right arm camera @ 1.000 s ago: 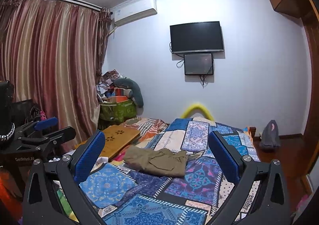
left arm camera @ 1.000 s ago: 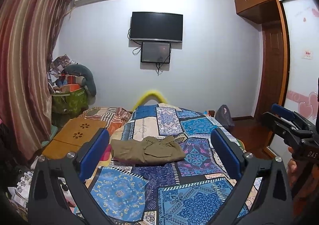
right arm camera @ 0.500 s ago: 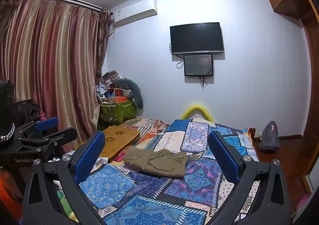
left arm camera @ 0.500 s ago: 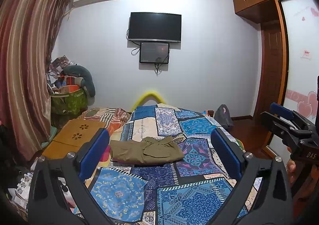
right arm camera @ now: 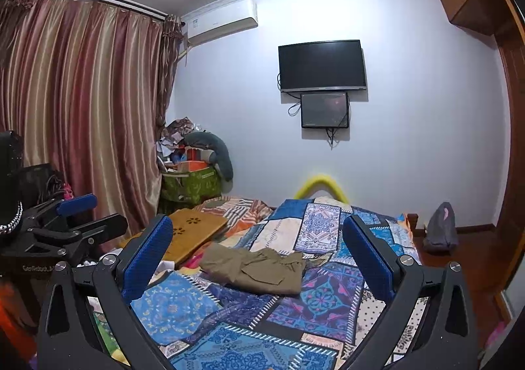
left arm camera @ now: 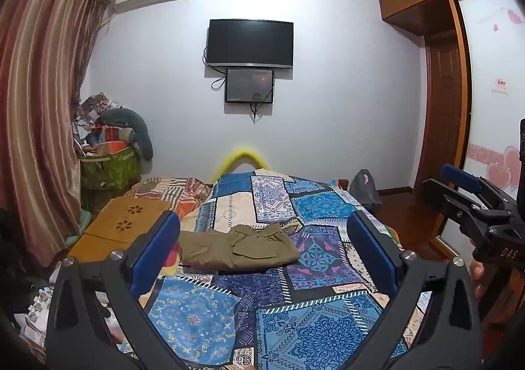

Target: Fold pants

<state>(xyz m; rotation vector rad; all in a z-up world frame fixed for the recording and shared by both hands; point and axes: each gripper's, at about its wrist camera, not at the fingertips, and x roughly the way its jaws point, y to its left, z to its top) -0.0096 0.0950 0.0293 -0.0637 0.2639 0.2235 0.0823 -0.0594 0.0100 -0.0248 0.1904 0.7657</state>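
Olive-green pants (left arm camera: pixel 238 247) lie folded in a loose bundle on the patchwork bedspread (left arm camera: pixel 305 330), left of the bed's middle. They also show in the right wrist view (right arm camera: pixel 254 270). My left gripper (left arm camera: pixel 262 238) is open and empty, held well above and short of the pants. My right gripper (right arm camera: pixel 257 243) is open and empty too, likewise back from the pants. The right gripper appears at the right edge of the left wrist view (left arm camera: pixel 472 202). The left gripper appears at the left edge of the right wrist view (right arm camera: pixel 75 222).
A wooden lap table (left arm camera: pixel 121 225) lies on the bed's left side beside a striped blanket (left arm camera: pixel 170 188). A green basket of clutter (left arm camera: pixel 108 163) stands by the curtain (left arm camera: pixel 36 114). A grey bag (left arm camera: pixel 364 188) sits on the floor at the right. A TV (left arm camera: pixel 249 43) hangs on the far wall.
Both views have shifted only slightly. The pants lie where they were and both grippers stay open.
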